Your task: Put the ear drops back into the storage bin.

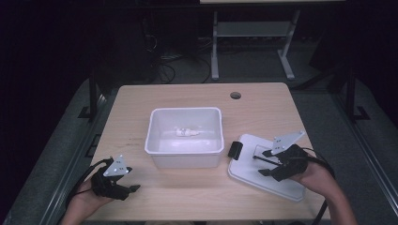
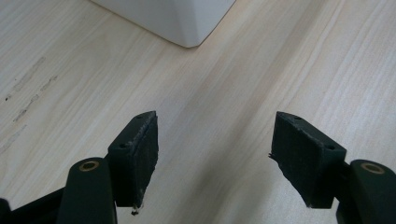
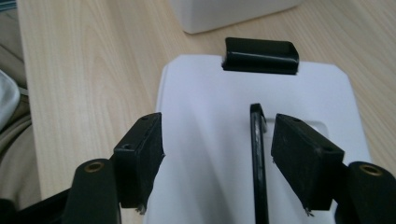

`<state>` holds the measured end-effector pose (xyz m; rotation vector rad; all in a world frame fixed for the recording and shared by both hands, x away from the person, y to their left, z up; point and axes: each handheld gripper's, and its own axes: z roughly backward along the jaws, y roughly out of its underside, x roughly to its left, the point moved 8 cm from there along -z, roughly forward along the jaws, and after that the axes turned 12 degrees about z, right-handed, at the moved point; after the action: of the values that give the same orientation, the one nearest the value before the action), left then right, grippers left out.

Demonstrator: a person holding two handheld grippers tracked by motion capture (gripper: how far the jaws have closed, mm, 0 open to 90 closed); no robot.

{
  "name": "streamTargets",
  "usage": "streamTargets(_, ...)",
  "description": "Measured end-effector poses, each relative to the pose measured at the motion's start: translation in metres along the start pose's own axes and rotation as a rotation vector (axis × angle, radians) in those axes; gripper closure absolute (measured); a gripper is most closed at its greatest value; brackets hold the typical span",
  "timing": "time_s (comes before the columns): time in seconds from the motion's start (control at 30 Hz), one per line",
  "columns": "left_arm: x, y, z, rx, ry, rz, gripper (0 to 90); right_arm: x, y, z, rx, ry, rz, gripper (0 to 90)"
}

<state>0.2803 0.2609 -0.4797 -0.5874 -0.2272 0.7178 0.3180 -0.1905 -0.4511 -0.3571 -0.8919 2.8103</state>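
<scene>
table (image 1: pixel 197 98): pale wood grain, rounded corners, 1 top
hole (image 1: pixel 235 95): round, dark-rimmed, near the far edge of the table, right of centre
tub (image 1: pixel 185 161): white plastic, rectangular, open, mid-table; 1 rounded corner shows in the left gripper view (image 2: pixel 177 18), another at the top of the right gripper view (image 3: pixel 224 11)
bottle (image 1: pixel 187 132): small, white, lying on its side on the tub floor, toward the far wall
scuffs (image 2: pixel 28 93): a few grey streaks on the wood, near the tub corner
frame (image 1: pixel 215 51): grey legs of a second table, beyond the far edge
cables (image 1: pixel 164 70): dark loops on the floor, left of the frame
floor (image 1: pixel 319 108): grey, dim
</scene>
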Motion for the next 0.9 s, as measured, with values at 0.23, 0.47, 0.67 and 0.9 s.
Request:
streamTargets(0.23,0.0,0.001,0.0,0.001,0.0,-0.005,31.1,-0.006,0.007,-0.001,0.02,0.007,-0.006,41.3)
streamTargets(0.47,-0.001,0.0,0.001,-0.001,-0.003,-0.006,31.0,-0.014,0.015,-0.005,0.048,0.013,-0.017,49.2)
streamTargets(0.67,0.0,0.001,0.002,0.001,-0.005,-0.004,31.1,-0.018,0.019,-0.009,0.069,0.007,-0.018,60.6)
streamTargets(0.9,0.001,0.002,0.002,0.0,-0.009,-0.003,30.8,-0.023,0.027,-0.012,0.1,-0.001,-0.02,75.0)
